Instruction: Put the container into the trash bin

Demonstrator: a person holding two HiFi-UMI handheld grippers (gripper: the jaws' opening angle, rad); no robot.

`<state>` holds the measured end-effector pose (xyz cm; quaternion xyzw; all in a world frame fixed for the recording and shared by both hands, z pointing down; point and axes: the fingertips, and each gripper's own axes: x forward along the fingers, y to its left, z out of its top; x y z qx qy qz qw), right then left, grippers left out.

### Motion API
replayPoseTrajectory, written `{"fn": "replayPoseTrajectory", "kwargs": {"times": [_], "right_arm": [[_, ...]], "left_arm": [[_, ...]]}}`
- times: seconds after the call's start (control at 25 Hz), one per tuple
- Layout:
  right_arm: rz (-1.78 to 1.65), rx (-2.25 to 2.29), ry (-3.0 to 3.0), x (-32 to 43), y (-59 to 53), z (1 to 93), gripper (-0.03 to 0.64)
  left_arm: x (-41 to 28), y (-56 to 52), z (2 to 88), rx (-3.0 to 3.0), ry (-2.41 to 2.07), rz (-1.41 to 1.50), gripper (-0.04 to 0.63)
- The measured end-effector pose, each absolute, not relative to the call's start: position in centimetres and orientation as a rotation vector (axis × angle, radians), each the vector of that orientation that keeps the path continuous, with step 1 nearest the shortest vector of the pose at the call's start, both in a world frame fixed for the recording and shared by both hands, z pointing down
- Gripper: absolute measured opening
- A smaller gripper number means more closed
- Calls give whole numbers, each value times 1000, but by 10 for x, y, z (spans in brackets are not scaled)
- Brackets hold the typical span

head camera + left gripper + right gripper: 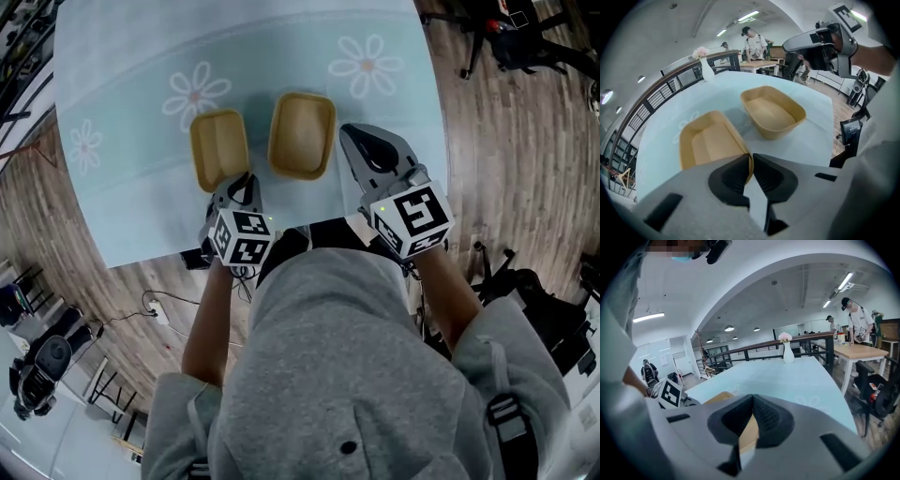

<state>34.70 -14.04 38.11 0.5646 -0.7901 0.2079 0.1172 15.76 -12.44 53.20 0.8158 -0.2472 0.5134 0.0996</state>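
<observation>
Two tan paper containers lie on the pale blue table. The left container (218, 148) (710, 140) has its near rim pinched between the jaws of my left gripper (242, 185) (750, 160), which is shut on it and points steeply down. The right container (302, 134) (773, 110) stands free beside it. My right gripper (354, 141) (752, 398) hovers just right of that container with its jaw tips together and nothing pinched at them. A bit of tan container (723, 397) shows left of and below its jaws. No trash bin shows in any view.
The table (122, 187) carries a flowered cloth and a white vase (706, 68) (788, 354) at its far end by a railing. People stand at a wooden table (858, 351) beyond. A black office chair (876, 392) stands at the right, and cables and stands lie on the wood floor.
</observation>
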Motion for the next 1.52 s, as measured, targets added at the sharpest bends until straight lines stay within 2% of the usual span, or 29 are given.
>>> {"fn": "replayPoseTrajectory", "kwargs": {"times": [0.28,0.64,1.52], "right_arm": [[600,1652,-2313,353,-134,380,26],[546,1651,-2315,323,-132,371,26],[383,1315,-2465,107,-122,344,26]], "left_arm": [[163,-124,522,2439,-798,1471,35],[133,-120,509,2460,-879,1411,35],[-92,-82,478,2231,-1306,1195,35]]}}
